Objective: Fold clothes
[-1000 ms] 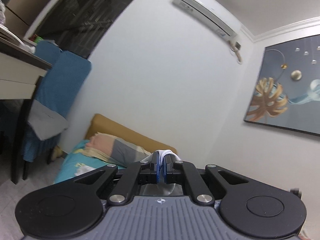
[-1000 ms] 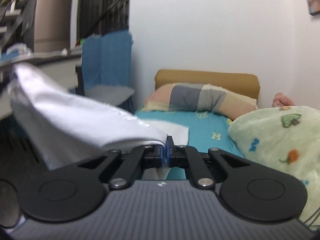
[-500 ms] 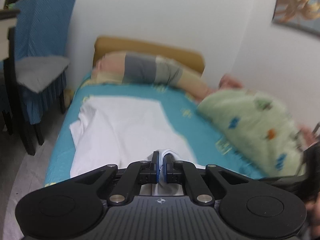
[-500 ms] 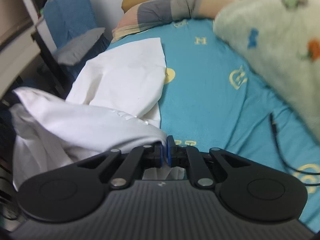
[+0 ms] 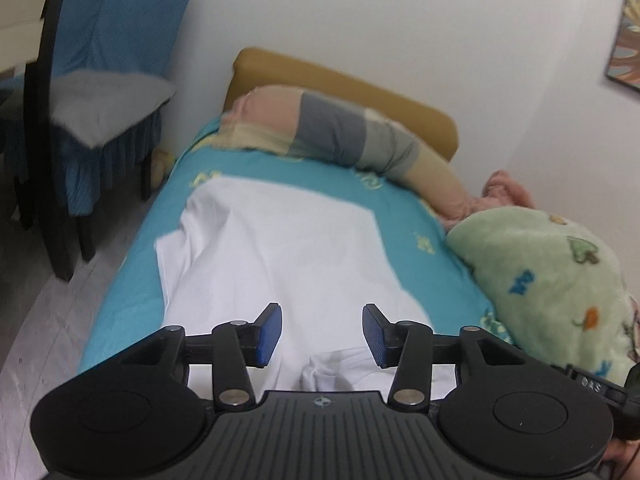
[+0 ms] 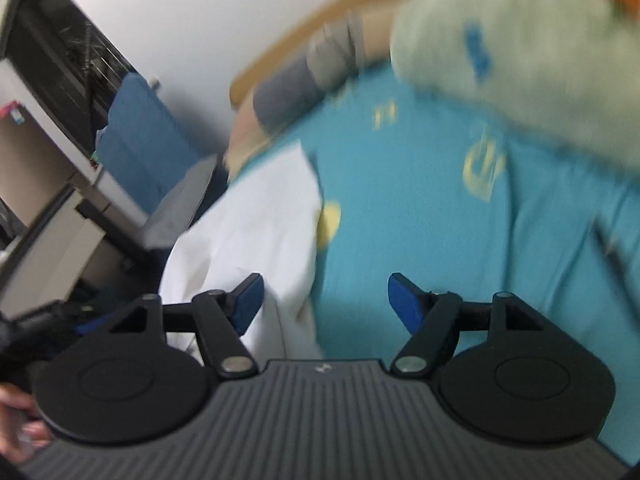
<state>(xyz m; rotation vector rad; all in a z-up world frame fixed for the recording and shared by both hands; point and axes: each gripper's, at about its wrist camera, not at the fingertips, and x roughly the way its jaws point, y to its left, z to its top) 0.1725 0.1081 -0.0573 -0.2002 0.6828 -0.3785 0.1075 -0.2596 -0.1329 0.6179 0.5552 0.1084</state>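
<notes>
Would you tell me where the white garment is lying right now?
The white garment lies spread on the teal bedsheet in the left wrist view, below the striped pillow and left of the green blanket, ahead of the open left gripper.

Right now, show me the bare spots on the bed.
Bare teal sheet lies between the white garment and the green blanket, and a narrow strip runs along the chair-side edge. The head end is crowded by the patchwork pillow.
</notes>
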